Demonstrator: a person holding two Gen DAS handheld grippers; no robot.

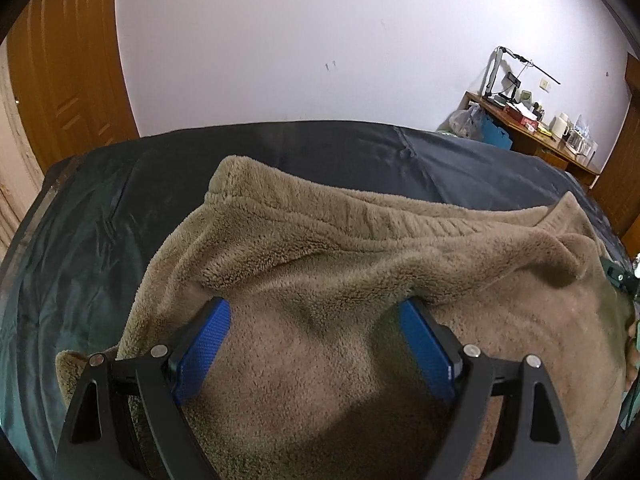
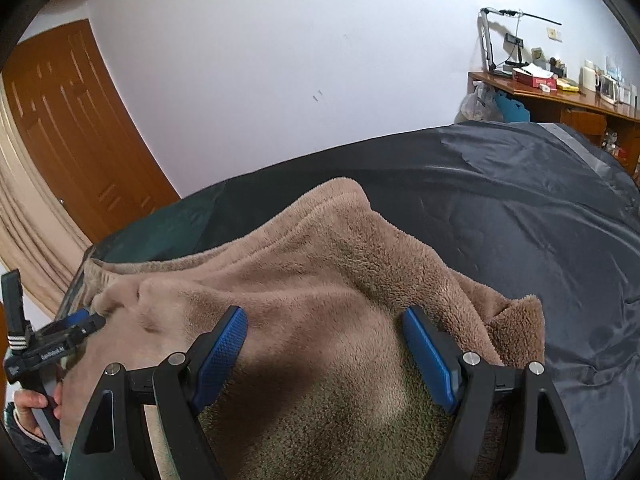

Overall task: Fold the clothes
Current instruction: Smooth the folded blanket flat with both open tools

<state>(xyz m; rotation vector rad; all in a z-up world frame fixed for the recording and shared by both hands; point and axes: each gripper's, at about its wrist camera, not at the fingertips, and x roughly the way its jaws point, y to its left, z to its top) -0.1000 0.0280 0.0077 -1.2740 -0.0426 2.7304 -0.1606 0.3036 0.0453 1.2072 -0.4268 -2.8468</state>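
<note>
The brown fleece garment [image 1: 320, 248] lies bunched on the dark-covered bed [image 1: 80, 240]. Left tongs [image 1: 316, 308] and right tongs [image 2: 324, 316] rest on the fleece, both spread, with nothing clamped between them.

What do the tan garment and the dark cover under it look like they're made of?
The fuzzy tan garment looks like thick fleece or plush: matte, with a dense short pile and soft rounded folds. The dark blue-grey bed cover looks like a thin, smooth woven synthetic, perhaps nylon or polyester: slight sheen, sharp fine creases.
</note>
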